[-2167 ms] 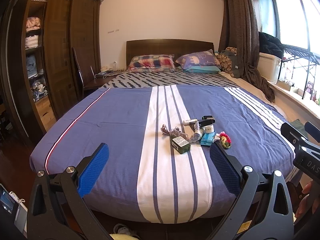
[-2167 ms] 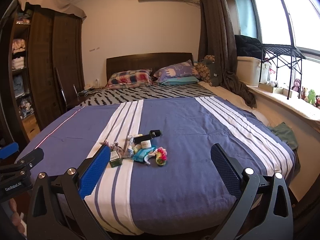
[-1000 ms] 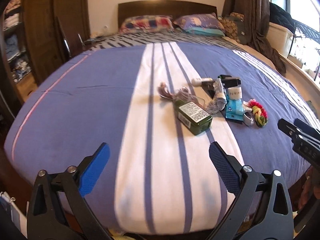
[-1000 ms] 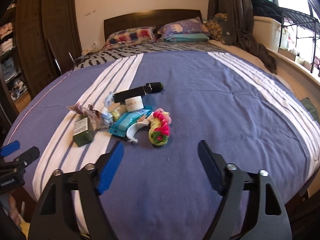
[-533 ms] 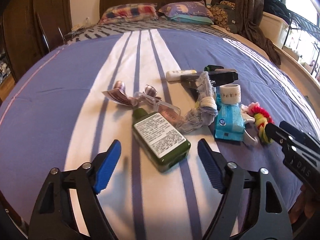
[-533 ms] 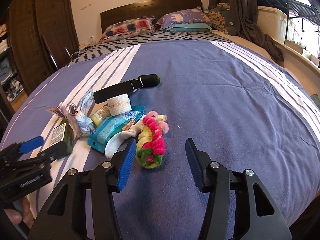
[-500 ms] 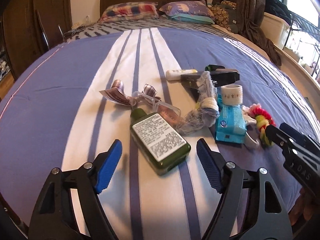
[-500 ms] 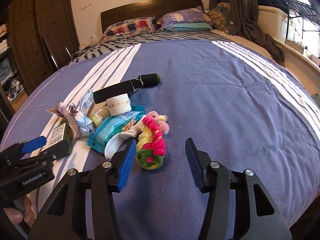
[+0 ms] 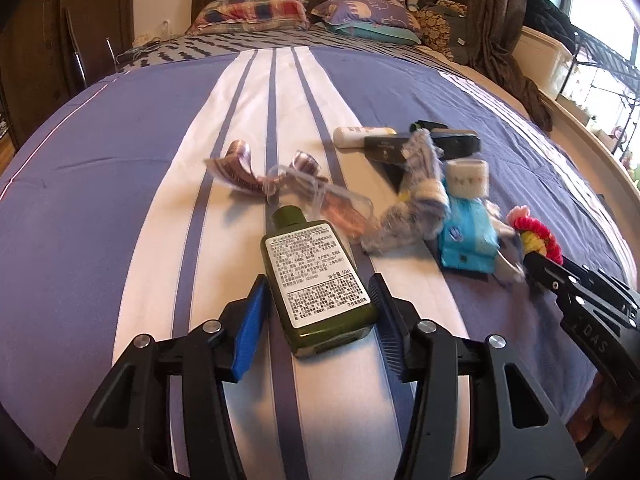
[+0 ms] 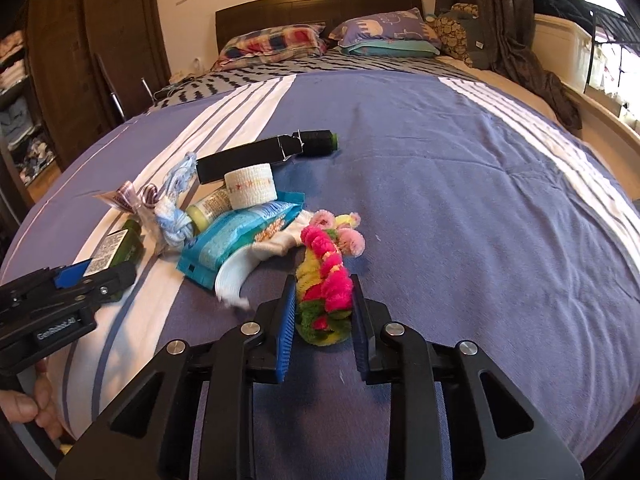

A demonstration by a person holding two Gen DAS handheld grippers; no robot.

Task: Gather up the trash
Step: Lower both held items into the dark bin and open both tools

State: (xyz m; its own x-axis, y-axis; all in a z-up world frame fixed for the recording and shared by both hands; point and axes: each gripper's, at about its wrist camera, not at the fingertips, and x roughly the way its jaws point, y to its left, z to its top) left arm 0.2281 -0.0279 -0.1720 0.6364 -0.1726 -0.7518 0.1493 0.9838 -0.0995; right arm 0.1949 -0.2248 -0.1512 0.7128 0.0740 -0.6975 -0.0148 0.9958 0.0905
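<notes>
A pile of small items lies on the striped blue and white bedspread [image 9: 120, 184]. My left gripper [image 9: 318, 300] has closed on the base of a dark green bottle [image 9: 316, 276] with a white label; both pads touch its sides. My right gripper [image 10: 323, 308] has closed on a pink, yellow and green pompom garland [image 10: 326, 276]. Beside them lie a blue tissue pack [image 10: 240, 240], a roll of white tape [image 10: 250, 190], a black box [image 10: 248, 158], a crumpled clear wrapper [image 9: 320, 196] and a blue-white rag [image 9: 416, 208].
The bed fills both views, with pillows [image 9: 256, 12] and a dark headboard [image 10: 316, 4] at the far end. A dark wardrobe [image 10: 100, 40] stands at the left. Curtains [image 9: 492, 12], a white bin [image 10: 568, 48] and a window ledge run along the right.
Both grippers moved forward and down to the pile and narrowed. The left closed around the green bottle's base and the right around the pompom garland.
</notes>
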